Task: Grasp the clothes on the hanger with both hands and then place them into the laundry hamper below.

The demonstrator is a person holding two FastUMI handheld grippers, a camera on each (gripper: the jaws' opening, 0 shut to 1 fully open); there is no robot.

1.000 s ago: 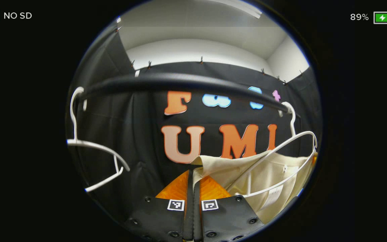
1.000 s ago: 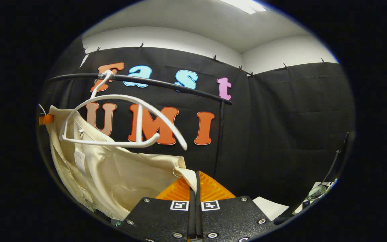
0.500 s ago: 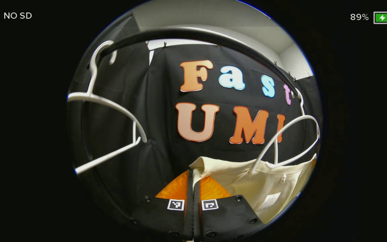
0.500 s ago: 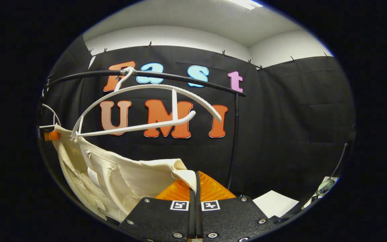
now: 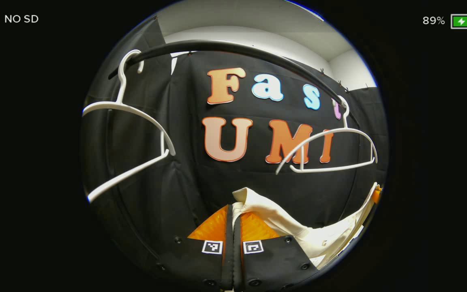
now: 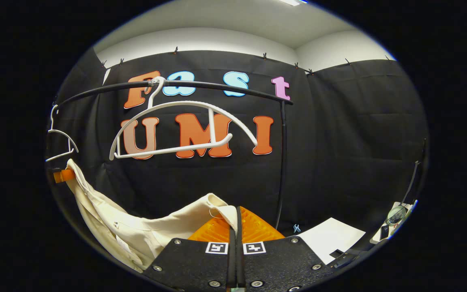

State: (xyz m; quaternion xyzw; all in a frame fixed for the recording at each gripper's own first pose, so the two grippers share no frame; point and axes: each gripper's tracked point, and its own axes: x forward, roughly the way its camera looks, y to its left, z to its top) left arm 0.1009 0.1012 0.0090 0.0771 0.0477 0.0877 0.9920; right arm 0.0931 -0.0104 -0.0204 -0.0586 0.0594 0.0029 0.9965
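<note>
Clearly off its hanger [image 6: 185, 125], the cream garment [image 6: 136, 231] sags between the two tools below the rail [image 6: 217, 87]. The left gripper [image 5: 233, 221] pinches one top corner and the right gripper [image 6: 236, 221] the other, both clamped tight on cloth, probably so it drops flat into the hamper.

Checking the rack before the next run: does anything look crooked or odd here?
Yes: the bare hanger on the rail hangs tilted, left end low. The shirt is off it, slung between the shut right gripper and left gripper.
</note>
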